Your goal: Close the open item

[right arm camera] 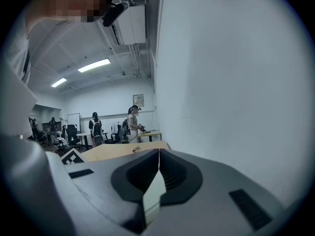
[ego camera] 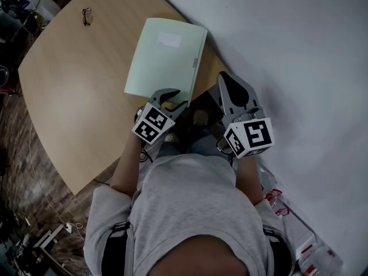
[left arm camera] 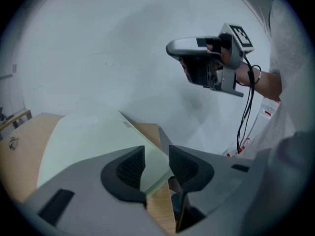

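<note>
A pale green folder [ego camera: 167, 59] lies flat and closed on the wooden table [ego camera: 75, 91]. My left gripper [ego camera: 175, 98] sits at the folder's near edge. In the left gripper view its jaws [left arm camera: 156, 163] stand apart, and the folder's [left arm camera: 88, 141] corner shows in the gap with neither pad pressing on it. My right gripper [ego camera: 226, 79] hangs off the table's right side, next to the white wall. In the right gripper view its fingertips [right arm camera: 159, 154] meet, with nothing between them. The left gripper view also shows the right gripper [left arm camera: 206, 65], raised in the air.
A pair of glasses [ego camera: 87, 16] lies at the table's far left. The white wall [ego camera: 299, 50] runs close along the right. Red-and-white items [ego camera: 310, 252] lie on the floor at lower right. People stand far back [right arm camera: 132, 124] in the room.
</note>
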{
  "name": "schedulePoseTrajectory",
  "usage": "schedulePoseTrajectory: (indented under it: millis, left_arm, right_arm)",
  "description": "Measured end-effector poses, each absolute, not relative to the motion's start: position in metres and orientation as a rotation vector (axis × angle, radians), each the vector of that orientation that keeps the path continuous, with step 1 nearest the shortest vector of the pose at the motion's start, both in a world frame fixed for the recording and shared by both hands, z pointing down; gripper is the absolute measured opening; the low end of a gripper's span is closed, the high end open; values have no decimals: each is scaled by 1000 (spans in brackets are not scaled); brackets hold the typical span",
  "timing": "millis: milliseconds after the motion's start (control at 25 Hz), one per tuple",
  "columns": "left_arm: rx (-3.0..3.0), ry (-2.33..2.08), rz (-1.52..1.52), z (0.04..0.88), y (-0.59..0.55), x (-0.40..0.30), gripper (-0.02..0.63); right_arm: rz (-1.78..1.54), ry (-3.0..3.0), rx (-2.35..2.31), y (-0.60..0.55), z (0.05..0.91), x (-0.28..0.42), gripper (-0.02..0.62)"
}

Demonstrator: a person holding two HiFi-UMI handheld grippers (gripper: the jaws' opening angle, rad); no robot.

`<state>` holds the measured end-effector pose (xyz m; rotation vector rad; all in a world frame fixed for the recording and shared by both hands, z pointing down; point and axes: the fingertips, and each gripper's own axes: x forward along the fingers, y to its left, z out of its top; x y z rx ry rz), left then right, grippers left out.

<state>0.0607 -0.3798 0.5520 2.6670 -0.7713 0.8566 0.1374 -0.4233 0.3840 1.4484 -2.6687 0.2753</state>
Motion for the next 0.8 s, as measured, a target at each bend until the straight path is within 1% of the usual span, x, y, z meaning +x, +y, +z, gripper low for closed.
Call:
schedulePoseTrajectory:
  millis: [160, 240, 400, 800]
  left_arm:
    - [2653, -924, 627, 517, -391, 46, 57]
    - [2645, -981, 531, 499, -392, 37, 29]
    - [2674, -1069, 408, 465, -391, 22, 18]
    - [2694, -1317, 189, 398, -374, -23, 17]
  right_arm:
    - [268, -2666, 1467, -416, 381, 136, 11]
    - [261, -2667, 1472, -411, 380, 133, 11]
    - [247, -2674, 1479, -401, 375, 126, 11]
    - [199, -2685, 1499, -375, 363, 105, 11]
